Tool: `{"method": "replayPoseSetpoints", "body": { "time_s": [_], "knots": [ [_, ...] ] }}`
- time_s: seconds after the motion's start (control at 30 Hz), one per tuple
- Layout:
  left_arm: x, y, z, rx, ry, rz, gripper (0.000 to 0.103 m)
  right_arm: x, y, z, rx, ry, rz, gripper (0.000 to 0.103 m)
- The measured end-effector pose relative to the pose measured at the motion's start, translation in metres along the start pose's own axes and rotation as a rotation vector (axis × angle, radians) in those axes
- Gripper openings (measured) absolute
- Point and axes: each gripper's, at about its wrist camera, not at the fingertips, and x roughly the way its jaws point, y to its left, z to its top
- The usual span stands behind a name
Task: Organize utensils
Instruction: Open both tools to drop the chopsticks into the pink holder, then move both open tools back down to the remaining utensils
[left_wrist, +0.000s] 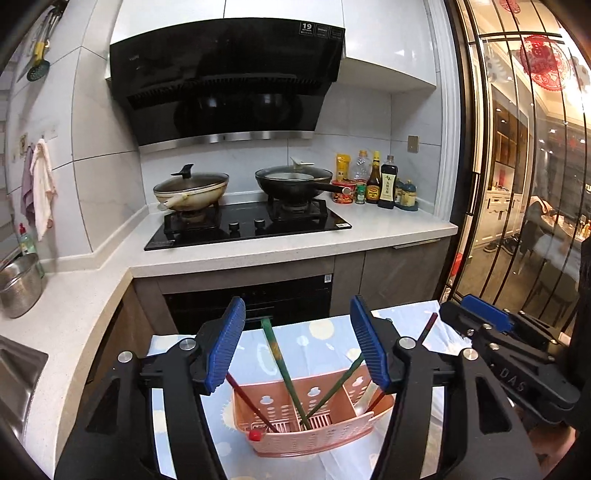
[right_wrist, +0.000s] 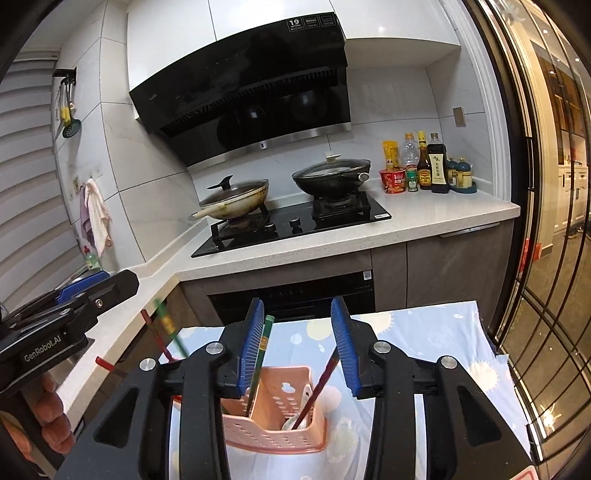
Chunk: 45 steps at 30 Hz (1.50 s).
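Nearest the cameras, the left tongs (left_wrist: 297, 345) stand wide open above the pink utensil basket (left_wrist: 314, 437), gripping nothing. The right tongs (right_wrist: 301, 345) are likewise spread wide and empty, hovering over the same basket's right end (right_wrist: 273, 435). The basket sits on a blue patterned cloth (left_wrist: 325, 332) covering the bench. Inside it, green chopsticks (left_wrist: 279, 363) lean crossed in the middle compartment, a red chopstick (left_wrist: 245, 397) slants to the left, and another red one (right_wrist: 319, 387) leans in the right compartment beside a white spoon (right_wrist: 295, 421) (only partly visible). One green chopstick (right_wrist: 263, 345) rises just beside the right tongs' left pad, though contact cannot be judged. Farther back, a black stove (left_wrist: 247, 225) carries a cream wok (left_wrist: 190, 190) on the left and a black wok (left_wrist: 295, 181) on the right, with sauce bottles (left_wrist: 380, 182) at the far right.
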Motion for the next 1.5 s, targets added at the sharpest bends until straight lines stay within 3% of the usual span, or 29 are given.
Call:
{"method": "replayPoseSetpoints", "body": {
  "time_s": [0.8,0.87,1.0,1.5],
  "knots": [
    [-0.056,0.012,-0.062,-0.024,0.043,-0.003,0.065,-0.074,0.017,-0.063,-0.034,0.044,0.025,0.040],
    [-0.061,0.012,-0.071,-0.027,0.055,-0.006,0.065,-0.079,0.017,-0.072,-0.032,0.057,0.027,0.040],
    [-0.072,0.015,-0.092,-0.041,0.072,0.005,0.076,-0.092,0.018,-0.094,-0.035,0.087,0.026,0.040],
    [-0.100,0.009,-0.183,-0.087,0.221,-0.007,0.078,-0.141,0.018,-0.192,-0.022,0.234,0.028,0.040]
  ]
}}
